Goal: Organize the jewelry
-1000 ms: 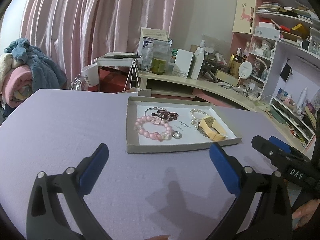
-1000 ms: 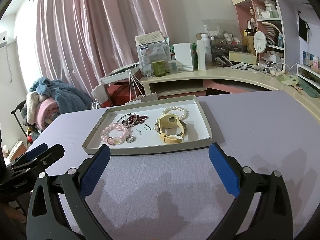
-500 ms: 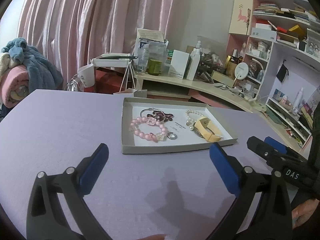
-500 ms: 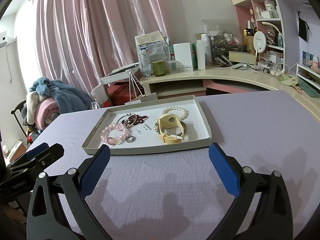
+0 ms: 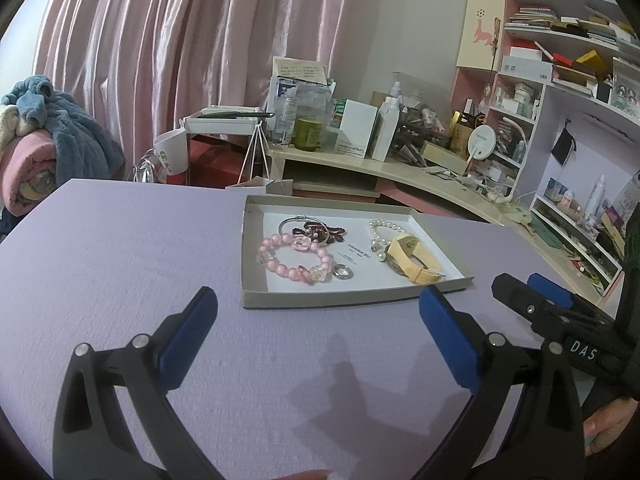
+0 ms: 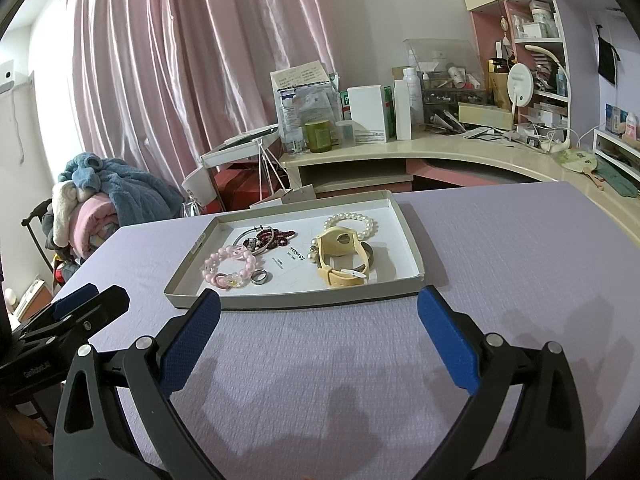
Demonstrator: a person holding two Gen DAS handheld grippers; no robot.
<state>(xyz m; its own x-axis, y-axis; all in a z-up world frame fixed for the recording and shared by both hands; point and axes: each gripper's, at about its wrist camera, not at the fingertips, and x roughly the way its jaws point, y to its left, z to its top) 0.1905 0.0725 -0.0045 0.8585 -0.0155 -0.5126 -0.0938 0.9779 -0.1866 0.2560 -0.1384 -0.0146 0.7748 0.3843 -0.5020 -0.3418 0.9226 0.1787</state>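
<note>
Left wrist: tray (image 5: 340,304) holds pink bracelet (image 5: 294,258), yellow watch (image 5: 412,258).

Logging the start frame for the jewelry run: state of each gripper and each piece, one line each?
left gripper: open, empty, above the table
right gripper: open, empty
tray: flat on the table, uncovered
pink bead bracelet: lying in tray
ring: lying flat beside it
yellow watch: strap looped, on tray
pearl bracelet: behind watch

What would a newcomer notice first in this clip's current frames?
A shallow cardboard tray sits mid-table on the lilac cloth, holding a pink bead bracelet, a pearl bracelet and a cream watch. Both blue-padded grippers, left and right, hover open before it, empty.
</note>
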